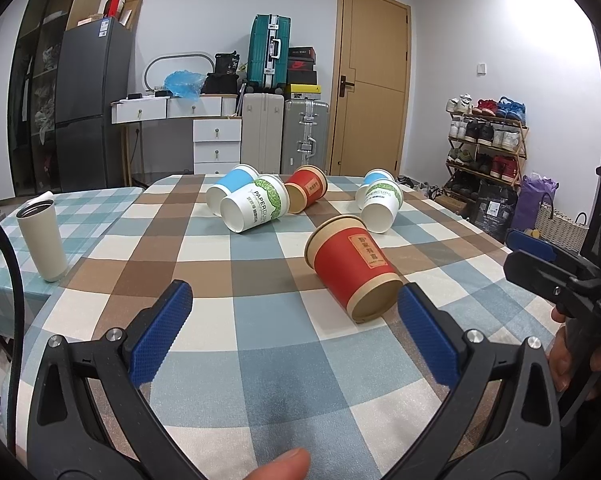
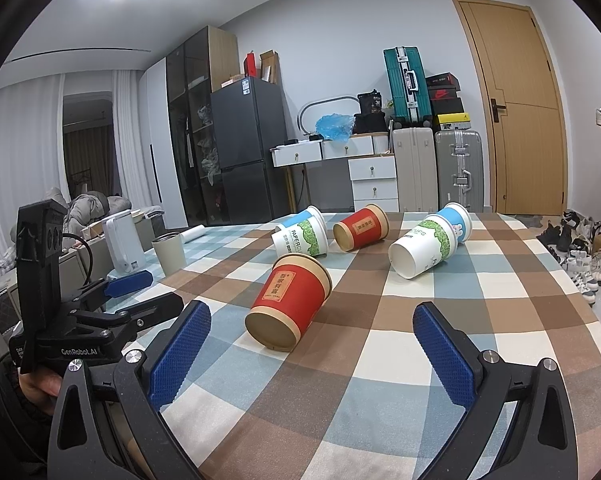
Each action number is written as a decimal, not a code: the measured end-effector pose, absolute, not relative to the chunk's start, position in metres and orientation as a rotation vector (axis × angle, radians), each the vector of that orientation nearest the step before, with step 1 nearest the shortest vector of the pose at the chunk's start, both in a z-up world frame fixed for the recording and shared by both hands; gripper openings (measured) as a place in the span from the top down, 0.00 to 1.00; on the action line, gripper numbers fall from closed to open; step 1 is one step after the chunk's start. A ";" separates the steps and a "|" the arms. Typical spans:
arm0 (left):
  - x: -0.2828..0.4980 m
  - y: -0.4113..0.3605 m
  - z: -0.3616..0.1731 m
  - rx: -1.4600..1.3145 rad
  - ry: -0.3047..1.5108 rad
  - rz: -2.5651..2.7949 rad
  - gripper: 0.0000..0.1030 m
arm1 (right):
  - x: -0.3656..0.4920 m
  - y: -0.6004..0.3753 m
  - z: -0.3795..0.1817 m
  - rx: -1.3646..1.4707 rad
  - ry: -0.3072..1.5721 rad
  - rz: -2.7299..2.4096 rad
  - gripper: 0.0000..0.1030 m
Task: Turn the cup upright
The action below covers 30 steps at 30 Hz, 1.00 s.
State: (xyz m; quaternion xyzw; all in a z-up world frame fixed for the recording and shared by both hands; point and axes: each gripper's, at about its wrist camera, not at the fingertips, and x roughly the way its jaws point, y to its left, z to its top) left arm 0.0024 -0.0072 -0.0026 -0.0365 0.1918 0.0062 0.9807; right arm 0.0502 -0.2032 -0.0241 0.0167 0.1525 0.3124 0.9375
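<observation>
While it lies on its side on the checked tablecloth (image 1: 260, 368), the nearest red cup (image 1: 352, 266) has its long axis roughly level, running from the far table toward the grippers. Its closed tan base faces the cameras and its rimmed mouth points away, toward the other toppled cups. It is a red paper cup with tan bands at mouth and base and a tan label bearing dark characters.

Left gripper (image 1: 296, 336): jaws spread wide, holding nothing; the cup's base sits just beyond its right blue pad, apart from it as far as can be seen. Right gripper (image 2: 312, 348): jaws likewise spread and empty; the cup (image 2: 290, 300) lies ahead of them, nearer the left pad, not touching.

Farther back lie a second red cup (image 1: 306, 188) and four white cups, all on their sides.
</observation>
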 end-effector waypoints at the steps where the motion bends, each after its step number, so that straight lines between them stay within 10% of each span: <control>1: 0.003 -0.008 -0.003 -0.074 0.387 0.013 0.01 | 0.050 -0.203 -0.024 0.034 0.311 0.638 0.00; 30: -0.001 -0.007 0.000 -0.073 0.384 0.011 0.01 | 0.049 -0.203 -0.024 0.033 0.309 0.637 0.00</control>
